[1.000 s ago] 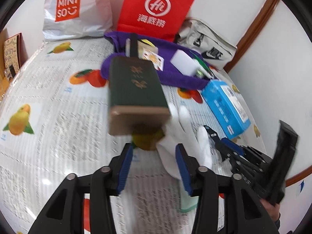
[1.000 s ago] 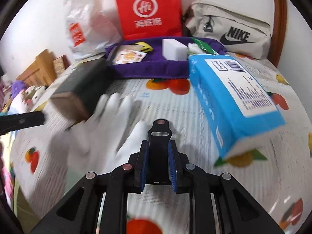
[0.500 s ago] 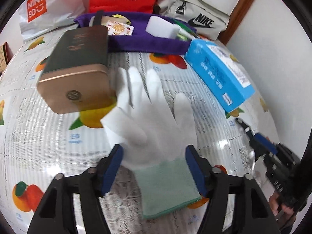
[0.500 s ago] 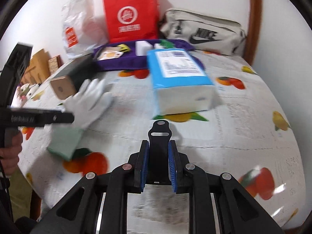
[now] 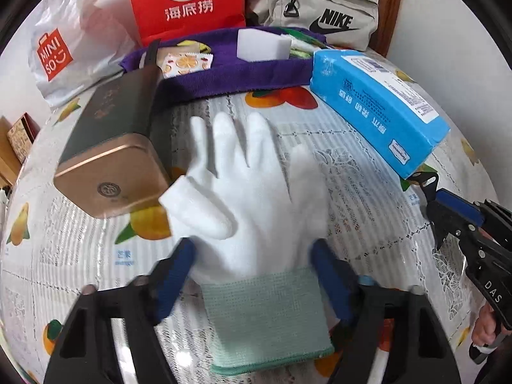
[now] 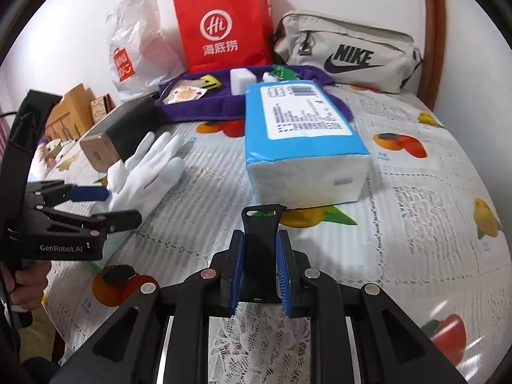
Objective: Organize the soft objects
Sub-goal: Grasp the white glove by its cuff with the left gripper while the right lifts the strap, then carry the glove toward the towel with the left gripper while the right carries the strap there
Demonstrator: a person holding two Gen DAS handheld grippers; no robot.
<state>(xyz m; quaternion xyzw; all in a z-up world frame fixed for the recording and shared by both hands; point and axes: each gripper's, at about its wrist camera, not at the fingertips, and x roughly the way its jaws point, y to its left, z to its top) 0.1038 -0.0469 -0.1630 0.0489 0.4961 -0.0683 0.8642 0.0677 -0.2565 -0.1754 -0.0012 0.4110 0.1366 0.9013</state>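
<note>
A white glove point(image 5: 256, 198) with a green cuff lies flat on the fruit-print tablecloth; it also shows in the right wrist view point(image 6: 144, 172). My left gripper point(image 5: 252, 262) is open, its blue pads on either side of the glove near the cuff. My right gripper point(image 6: 257, 268) is shut on a black strap-like piece point(image 6: 260, 224) and is held above the table in front of a blue tissue pack point(image 6: 297, 134). A purple cloth tray point(image 5: 243, 70) at the back holds a white sponge point(image 5: 264, 44) and small packets.
A dark green tin with a gold end point(image 5: 108, 147) lies left of the glove. A red paper bag point(image 5: 188, 0), a white Miniso bag point(image 5: 64, 44) and a beige Nike bag point(image 5: 320, 9) stand against the wall. The table edge curves away on the right.
My left gripper has moved forward and lower, so its pads now flank the glove. My right gripper, still shut on the black piece, has drawn closer to the tissue pack.
</note>
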